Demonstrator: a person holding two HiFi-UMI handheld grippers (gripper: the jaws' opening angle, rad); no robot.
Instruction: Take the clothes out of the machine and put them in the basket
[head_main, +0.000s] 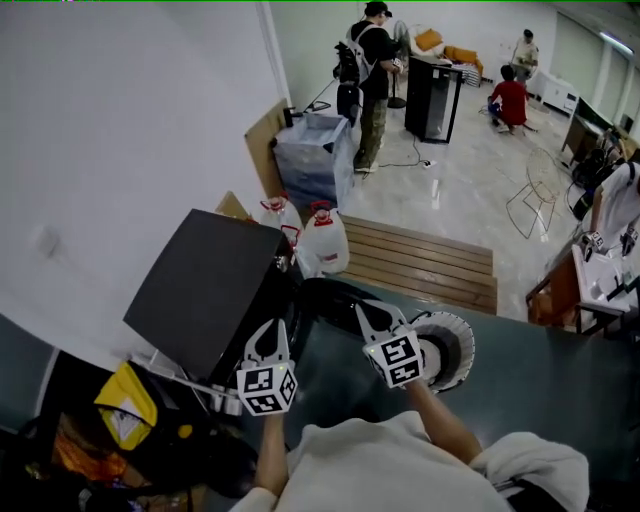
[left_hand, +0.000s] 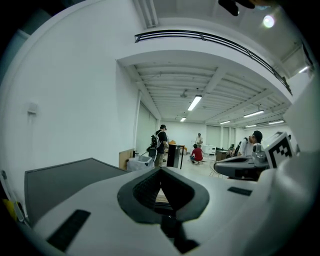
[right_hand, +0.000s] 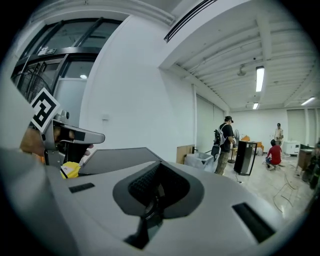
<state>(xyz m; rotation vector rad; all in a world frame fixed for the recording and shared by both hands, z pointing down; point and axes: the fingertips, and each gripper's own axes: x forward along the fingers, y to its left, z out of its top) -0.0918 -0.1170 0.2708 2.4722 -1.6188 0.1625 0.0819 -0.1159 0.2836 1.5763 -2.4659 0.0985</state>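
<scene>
Both grippers are held up, pointing out across the room. In the head view my left gripper (head_main: 268, 338) and my right gripper (head_main: 378, 318) hover side by side over the dark machine top (head_main: 520, 400). A black lid (head_main: 205, 290) stands raised at the left. Just right of the right gripper sits a white ribbed round basket (head_main: 452, 345). In the left gripper view my left gripper (left_hand: 161, 186) has its jaws shut with nothing between them. The right gripper view shows the same for my right gripper (right_hand: 158, 182). No clothes are in sight.
Two white jugs with red caps (head_main: 322, 240) stand behind the lid, beside a wooden slatted platform (head_main: 430, 262). A grey-blue bin (head_main: 312, 155) and several people (head_main: 372, 80) are farther back. A yellow bag (head_main: 125, 405) lies at the lower left.
</scene>
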